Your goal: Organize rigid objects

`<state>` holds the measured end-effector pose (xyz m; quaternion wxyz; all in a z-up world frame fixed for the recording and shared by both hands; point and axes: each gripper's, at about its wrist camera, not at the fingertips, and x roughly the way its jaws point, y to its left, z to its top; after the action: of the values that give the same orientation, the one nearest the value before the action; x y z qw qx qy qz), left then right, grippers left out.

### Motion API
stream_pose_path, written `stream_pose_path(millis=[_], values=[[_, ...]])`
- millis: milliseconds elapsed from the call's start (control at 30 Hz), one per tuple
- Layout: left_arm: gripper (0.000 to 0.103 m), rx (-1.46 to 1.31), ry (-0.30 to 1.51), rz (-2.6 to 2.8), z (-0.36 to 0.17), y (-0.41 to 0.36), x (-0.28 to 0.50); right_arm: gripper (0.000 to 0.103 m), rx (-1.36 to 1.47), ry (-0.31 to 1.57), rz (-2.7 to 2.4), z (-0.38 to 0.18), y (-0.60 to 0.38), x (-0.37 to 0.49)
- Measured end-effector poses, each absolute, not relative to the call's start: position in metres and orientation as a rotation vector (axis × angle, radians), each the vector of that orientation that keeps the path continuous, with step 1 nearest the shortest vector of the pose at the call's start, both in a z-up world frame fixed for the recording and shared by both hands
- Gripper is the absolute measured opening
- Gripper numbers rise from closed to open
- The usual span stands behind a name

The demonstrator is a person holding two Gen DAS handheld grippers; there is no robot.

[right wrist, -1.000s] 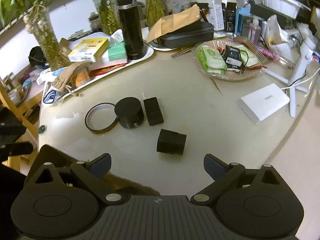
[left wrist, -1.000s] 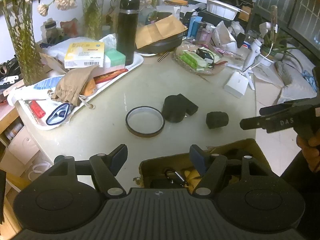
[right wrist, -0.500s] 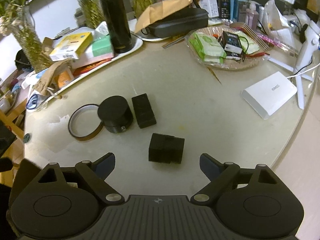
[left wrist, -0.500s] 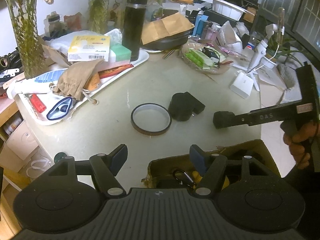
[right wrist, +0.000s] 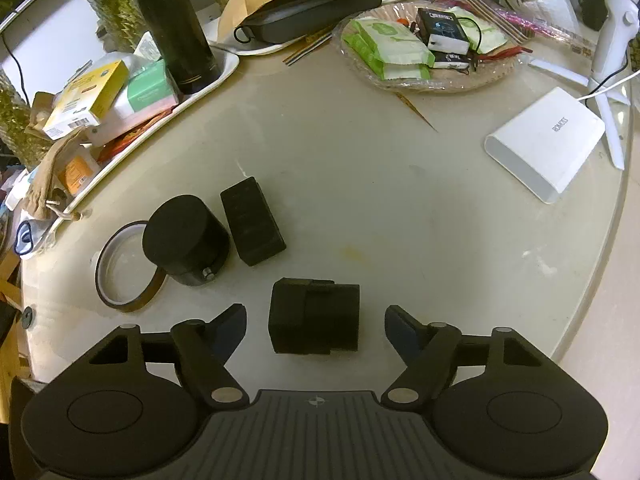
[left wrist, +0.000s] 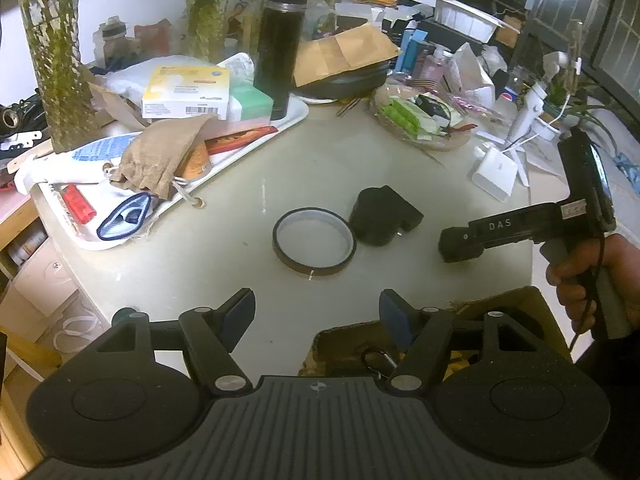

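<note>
A small black box (right wrist: 315, 316) lies on the pale round table (right wrist: 380, 184), right between the open fingers of my right gripper (right wrist: 315, 322), untouched. Beyond it lie a black flat block (right wrist: 252, 221), a black cylinder (right wrist: 185, 234) and a brown tape ring (right wrist: 127, 268). In the left wrist view the ring (left wrist: 314, 242) and cylinder (left wrist: 374, 218) show mid-table, and the right gripper (left wrist: 460, 245) covers the small box. My left gripper (left wrist: 317, 312) is open and empty above the table's near edge, beside a cardboard box (left wrist: 532, 308).
A white tray (left wrist: 176, 196) with boxes, a cloth bag and a black flask (left wrist: 279, 46) stands at the left. A wicker plate of packets (right wrist: 424, 48) and a white power bank (right wrist: 546, 142) lie at the back right. Vases with plants line the back.
My right gripper has moved down and forward to the small black box, which now sits between its open fingers. The left gripper has shifted slightly; its fingers stay open.
</note>
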<state>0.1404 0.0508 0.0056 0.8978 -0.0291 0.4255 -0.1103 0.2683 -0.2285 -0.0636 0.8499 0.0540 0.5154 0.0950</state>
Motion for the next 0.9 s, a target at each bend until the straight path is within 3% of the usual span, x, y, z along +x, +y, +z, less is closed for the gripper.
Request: stream_pose_path(millis=[100,167,900], values=[[0.068,-0.061,0.879,-0.224,0.006,0.052,0.142,0.066,0.108,1.085,0.197,-0.065,-0.227,0.27],[0.068,-0.058,0.876,-0.223,0.006,0.052,0.142,0.049,0.116,1.093,0.196,-0.067,-0.228,0.27],[0.068,0.005,0.854,-0.264,-0.002,0.043,0.166,0.048,0.058,0.975,0.274,-0.009,-0.247,0.233]])
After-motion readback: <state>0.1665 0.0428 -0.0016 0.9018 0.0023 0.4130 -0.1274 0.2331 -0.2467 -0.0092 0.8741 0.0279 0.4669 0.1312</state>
